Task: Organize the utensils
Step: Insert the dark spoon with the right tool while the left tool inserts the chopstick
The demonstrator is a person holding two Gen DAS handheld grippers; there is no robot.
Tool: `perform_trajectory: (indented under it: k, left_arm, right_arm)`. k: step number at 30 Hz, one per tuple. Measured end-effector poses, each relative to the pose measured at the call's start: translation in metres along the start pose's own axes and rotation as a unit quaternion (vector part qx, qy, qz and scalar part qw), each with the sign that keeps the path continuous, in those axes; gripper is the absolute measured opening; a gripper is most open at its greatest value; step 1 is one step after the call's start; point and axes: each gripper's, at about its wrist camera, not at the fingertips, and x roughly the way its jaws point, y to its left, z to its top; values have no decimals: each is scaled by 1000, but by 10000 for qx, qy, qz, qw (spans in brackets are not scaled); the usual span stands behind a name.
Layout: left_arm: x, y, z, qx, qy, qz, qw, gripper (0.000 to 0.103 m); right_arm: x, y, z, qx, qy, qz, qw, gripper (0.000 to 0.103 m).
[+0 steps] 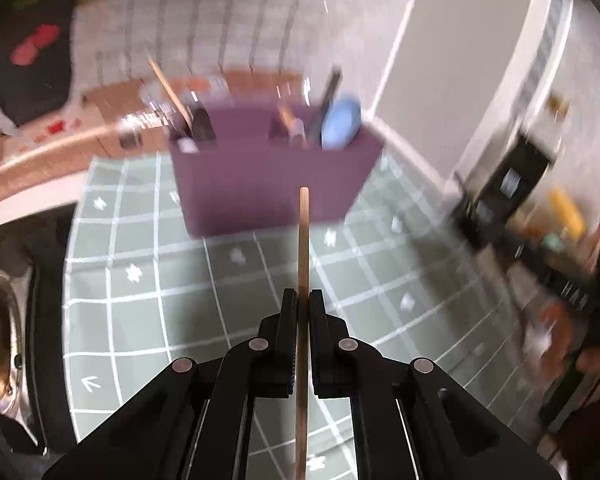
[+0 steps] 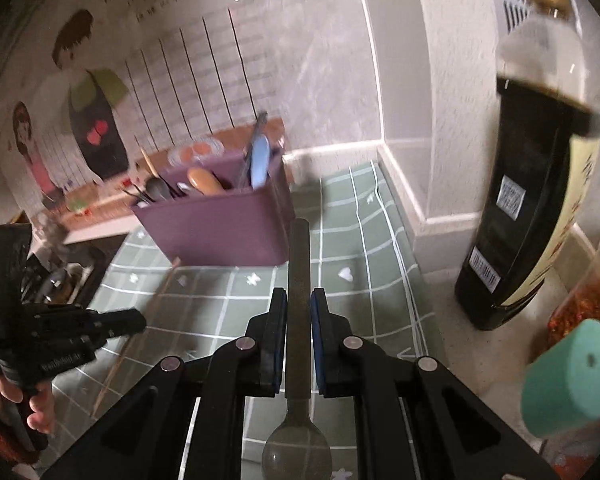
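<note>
My left gripper is shut on a wooden chopstick whose tip points toward the purple utensil holder. The holder carries a blue spoon, dark utensils and another chopstick. My right gripper is shut on a metal spoon, handle forward and bowl back near the camera. The holder stands ahead of it on the green grid mat. The left gripper with its chopstick also shows at the lower left of the right wrist view.
A dark sauce bottle stands close on the right by the wall corner. A teal-capped jar sits at the lower right. A sink lies left of the mat. Bottles stand at the right.
</note>
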Motion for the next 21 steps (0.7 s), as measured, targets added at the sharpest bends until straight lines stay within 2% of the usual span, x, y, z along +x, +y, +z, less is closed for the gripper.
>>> perform_trajectory:
  k: [5,8,12,15,19,21]
  left_arm:
    - [-57,-7,38,-170,-959,-59,9952,6]
    - [-100,-10,73,-256,-1681,-166,9853,6]
    - [-144,-7,117,-451,-2584,-427,9640,6]
    - [-156,-7,134,-386,-3171,-306,9471,6]
    - [-144,0,145,-445,-3804,0,9238,6]
    - [-132,6,146,-550,-3892,43,9195,6]
  right_arm:
    - [-21,20,18,-108,-375,126,9992,11]
    - [-42,35,50,-222,-850,266,9958,11]
    - [-71,52,102,-306,-1640,471,9849,11]
    - [-83,63,135,-357,-2211,614,9727,11]
    - [-75,69,155,-368,-2698,712,9596,11]
    - [-64,70,159,-342,-2745,705,9584,11]
